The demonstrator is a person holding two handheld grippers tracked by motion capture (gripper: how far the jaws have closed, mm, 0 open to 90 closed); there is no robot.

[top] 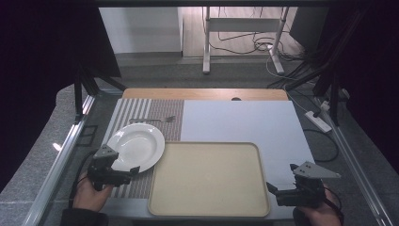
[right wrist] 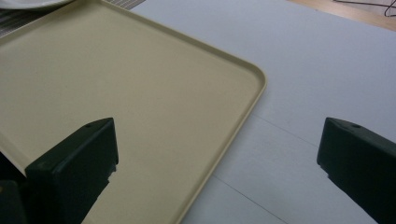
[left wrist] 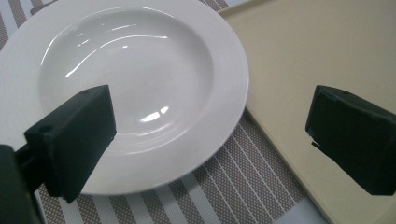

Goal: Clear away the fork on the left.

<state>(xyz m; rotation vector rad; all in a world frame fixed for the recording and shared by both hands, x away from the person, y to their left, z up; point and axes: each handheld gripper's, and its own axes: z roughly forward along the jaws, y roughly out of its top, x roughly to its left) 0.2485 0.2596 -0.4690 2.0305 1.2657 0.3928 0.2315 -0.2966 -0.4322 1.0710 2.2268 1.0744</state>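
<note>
Fingers [left wrist: 70,140] of left gripper [left wrist: 210,130] hide plate [left wrist: 140,70] rim partly.

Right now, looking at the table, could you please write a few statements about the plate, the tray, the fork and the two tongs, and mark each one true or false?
1. The round white ceramic plate lies on the striped placemat. True.
2. The rectangular beige plastic tray carries a cup. False: nothing lies on it.
3. The left tongs are shut on the plate. False: the jaws stand wide apart, above its near rim.
4. The metal fork lies on the placemat beyond the plate. True.
5. The right tongs grip the tray's rim. False: they are open and hold nothing, near the tray's corner.
</note>
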